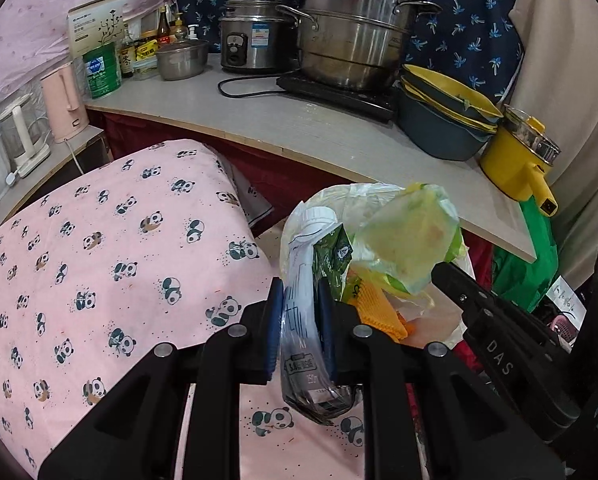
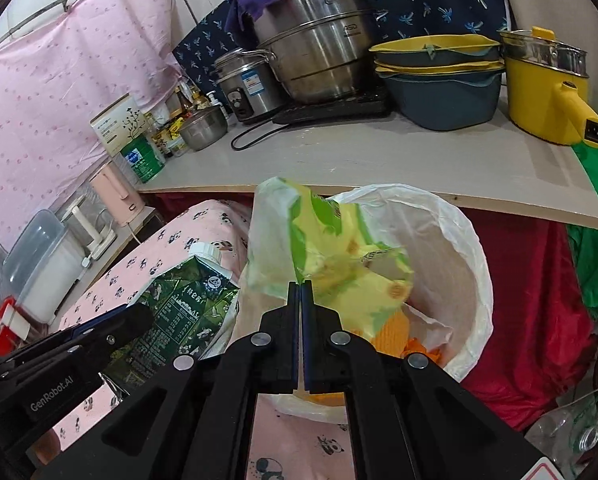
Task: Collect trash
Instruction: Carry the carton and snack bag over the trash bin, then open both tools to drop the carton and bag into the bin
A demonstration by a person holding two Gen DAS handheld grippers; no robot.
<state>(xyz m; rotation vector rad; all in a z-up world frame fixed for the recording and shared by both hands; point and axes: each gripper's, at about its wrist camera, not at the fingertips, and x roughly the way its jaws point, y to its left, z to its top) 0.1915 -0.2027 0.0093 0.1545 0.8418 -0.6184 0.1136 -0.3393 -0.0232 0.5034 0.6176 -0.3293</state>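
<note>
Two pieces of trash are in hand above the bag (image 2: 471,248), a thin white liner whose mouth gapes below the edge of the surface (image 2: 379,164). The left gripper (image 1: 301,320) has its fingers (image 1: 275,320) closed most of the way on the carton (image 1: 303,304), a green drink carton with a white cap, pinched flat across its middle; in the right wrist view the carton (image 2: 183,304) hangs just left of the bag's mouth. The right gripper (image 2: 301,292) has its fingers pressed almost together on the wrapper (image 2: 339,264), a yellow and green plastic film, caught by one lower edge and held over the bag's opening.

Both pieces look light. The carton seems empty and crumpled, so it likely gives under pressure and may slip if held near its glossy end; the folded middle is the surer place. The wrapper is limp and slick, and a pinch on a bunched fold should hold better than a single layer. The bag itself is flimsy and would sag if nudged
</note>
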